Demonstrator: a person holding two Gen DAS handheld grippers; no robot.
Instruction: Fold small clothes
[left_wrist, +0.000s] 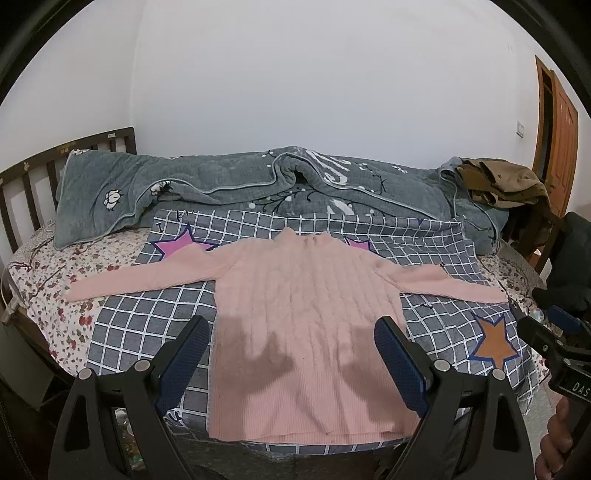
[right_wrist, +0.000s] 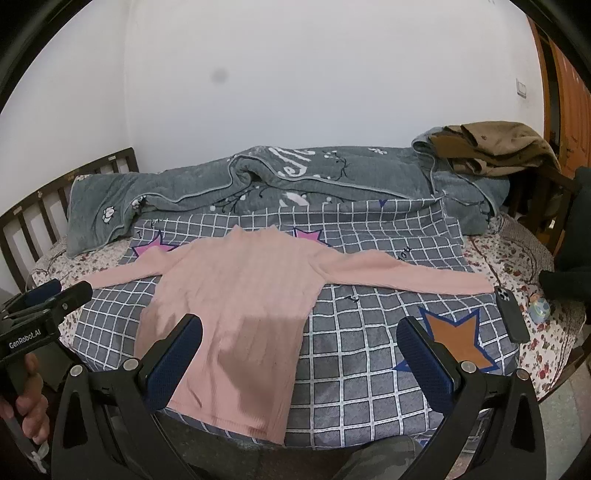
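Lying flat on the bed (left_wrist: 44, 288), sleeves outspread, a pink sweater (left_wrist: 306, 314); both hand-held grippers, left (left_wrist: 291, 328) and right (right_wrist: 299, 332), jaws apart, empty.

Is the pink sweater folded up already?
No, the pink sweater lies flat on the checked cloth with both sleeves stretched out sideways, and neither open gripper touches it.

The pink sweater (left_wrist: 306, 295) covers most of a pink star (left_wrist: 358, 245) print on the checked sheet (left_wrist: 147, 317) — only its tips show beside the collar. Near the sweater's right cuff, a small blue object (right_wrist: 540, 309) is too blurred to identify. The writing on the grey quilt (left_wrist: 221, 184) behind the sweater is folded — unreadable.
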